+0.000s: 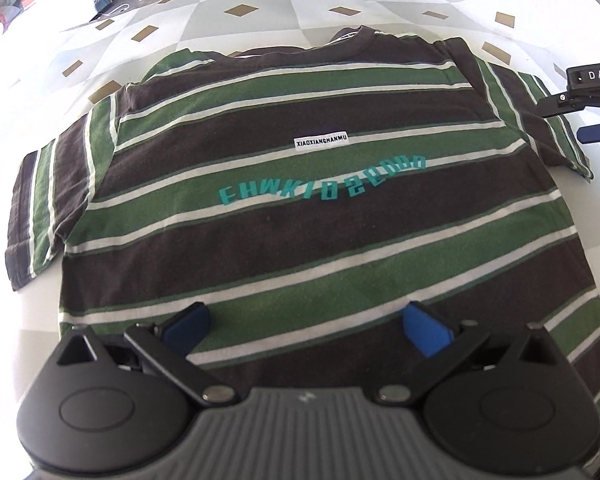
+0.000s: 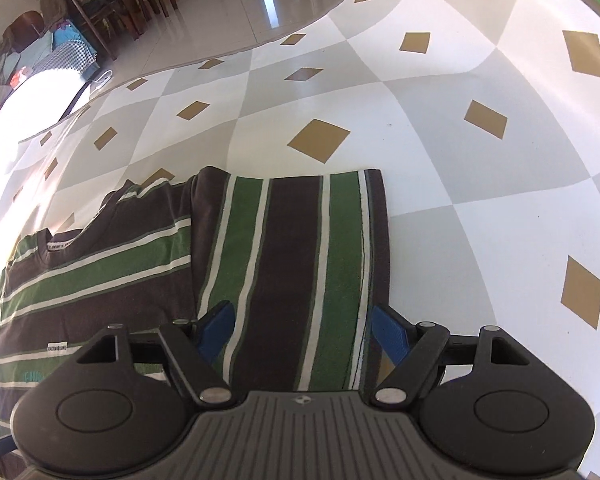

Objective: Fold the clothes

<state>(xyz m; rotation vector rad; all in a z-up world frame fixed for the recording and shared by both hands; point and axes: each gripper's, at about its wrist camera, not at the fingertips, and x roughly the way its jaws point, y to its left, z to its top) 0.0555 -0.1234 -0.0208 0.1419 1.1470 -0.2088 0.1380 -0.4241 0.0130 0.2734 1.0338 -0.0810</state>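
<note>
Daylight is blowing out the left edges, floor is glaring, fisheye is bending borders, center staying sharp

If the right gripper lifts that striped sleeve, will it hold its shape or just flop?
Probably flop: the striped T-shirt lies flat and limp on the patterned tablecloth, so the sleeve under the open right gripper should drape from the pinch. It looks light. Pushing would likely bunch the knit rather than slide it, and may drag the cloth beneath.
</note>
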